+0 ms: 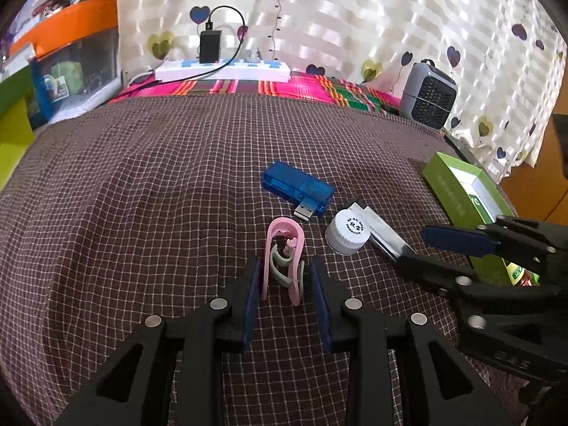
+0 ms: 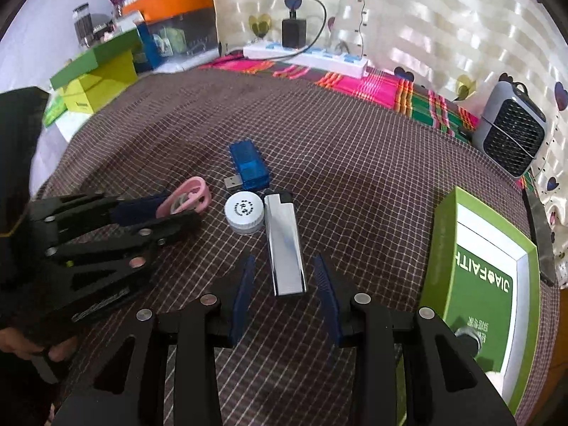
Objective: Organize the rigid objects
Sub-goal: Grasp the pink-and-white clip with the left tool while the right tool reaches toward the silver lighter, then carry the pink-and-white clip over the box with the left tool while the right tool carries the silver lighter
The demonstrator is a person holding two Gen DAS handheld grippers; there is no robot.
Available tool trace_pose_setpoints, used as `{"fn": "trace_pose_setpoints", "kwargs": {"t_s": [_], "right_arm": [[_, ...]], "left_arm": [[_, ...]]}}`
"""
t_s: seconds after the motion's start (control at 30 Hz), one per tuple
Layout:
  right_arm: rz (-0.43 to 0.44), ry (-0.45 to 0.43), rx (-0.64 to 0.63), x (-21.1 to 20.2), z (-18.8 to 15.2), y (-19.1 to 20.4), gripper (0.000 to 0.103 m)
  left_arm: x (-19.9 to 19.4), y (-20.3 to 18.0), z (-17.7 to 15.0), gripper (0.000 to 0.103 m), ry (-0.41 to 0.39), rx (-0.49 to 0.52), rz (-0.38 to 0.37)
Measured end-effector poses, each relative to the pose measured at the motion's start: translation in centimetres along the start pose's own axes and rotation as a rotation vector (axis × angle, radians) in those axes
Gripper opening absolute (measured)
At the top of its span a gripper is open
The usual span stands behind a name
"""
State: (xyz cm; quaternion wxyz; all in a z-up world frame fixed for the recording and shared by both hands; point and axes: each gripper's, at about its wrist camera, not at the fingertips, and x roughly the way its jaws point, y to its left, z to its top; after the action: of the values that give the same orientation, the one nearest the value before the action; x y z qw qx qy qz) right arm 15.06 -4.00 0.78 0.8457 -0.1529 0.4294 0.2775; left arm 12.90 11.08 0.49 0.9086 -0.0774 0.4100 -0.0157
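**Two claws, two small hard things: squaring up before the squeeze**

The left claw (image 1: pixel 284 284) stands narrowly parted around the pink clip (image 1: pixel 283 259), its blue pads flanking the clip's two legs; whether they already touch cannot be told. The right claw (image 2: pixel 284 284) is spread wider, straddling the near end of the silver lighter (image 2: pixel 285 245) with clear cloth on either side. Both items lie toward the middle of the counter, on a brown checked cloth (image 1: pixel 142 184); the open green box (image 2: pixel 479 266) waits at the right edge, probably the destination.

To do this step well, each claw should probably close on the long flat sides, centred, and low enough that the pads meet body rather than rim. The clip is a springy plastic loop with a grey inner piece; squeezing it may flex it, so a gentle grip seems wise. The lighter is a smooth, mirror-bright slab with a dark cap, likely slippery, so square contact matters more than force.

Just beyond it sit a white ribbed bottle cap (image 2: pixel 245 213), touching or nearly touching the lighter, and a translucent blue USB device (image 2: pixel 248 167) with a bare metal plug. Lifting the lighter straight up should avoid nudging the cap.
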Motion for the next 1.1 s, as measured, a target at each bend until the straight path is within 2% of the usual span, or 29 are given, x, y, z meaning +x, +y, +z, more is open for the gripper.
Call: {"fn": "trace_pose_setpoints", "kwargs": {"t_s": [0.27, 0.3, 0.37, 0.57, 0.83, 1.1], "right_arm": [[-0.024, 0.058, 0.013, 1.9, 0.8, -0.2, 0.037], [-0.031, 0.060, 0.011, 1.9, 0.9, -0.2, 0.036], [-0.033, 0.058, 0.004, 1.9, 0.9, 0.0, 0.025], [-0.036, 0.047, 0.010, 1.2, 0.3, 0.2, 0.024], [0.002, 0.005, 0.052, -0.7, -1.5, 0.1, 0.024], [0.017, -0.037, 0.071, -2.9, -2.5, 0.2, 0.024]], "left_arm": [[0.0, -0.2, 0.0, 0.026, 0.001, 0.014, 0.014], [0.0, -0.4, 0.0, 0.026, 0.002, 0.019, 0.020], [0.0, -0.5, 0.0, 0.026, 0.003, 0.026, 0.027], [0.0, -0.4, 0.1, 0.023, 0.000, 0.025, 0.037], [-1.4, -1.2, -0.1, 0.022, -0.066, 0.066, 0.133], [-2.7, -2.0, -1.0, 0.022, -0.087, 0.090, 0.196]]}}
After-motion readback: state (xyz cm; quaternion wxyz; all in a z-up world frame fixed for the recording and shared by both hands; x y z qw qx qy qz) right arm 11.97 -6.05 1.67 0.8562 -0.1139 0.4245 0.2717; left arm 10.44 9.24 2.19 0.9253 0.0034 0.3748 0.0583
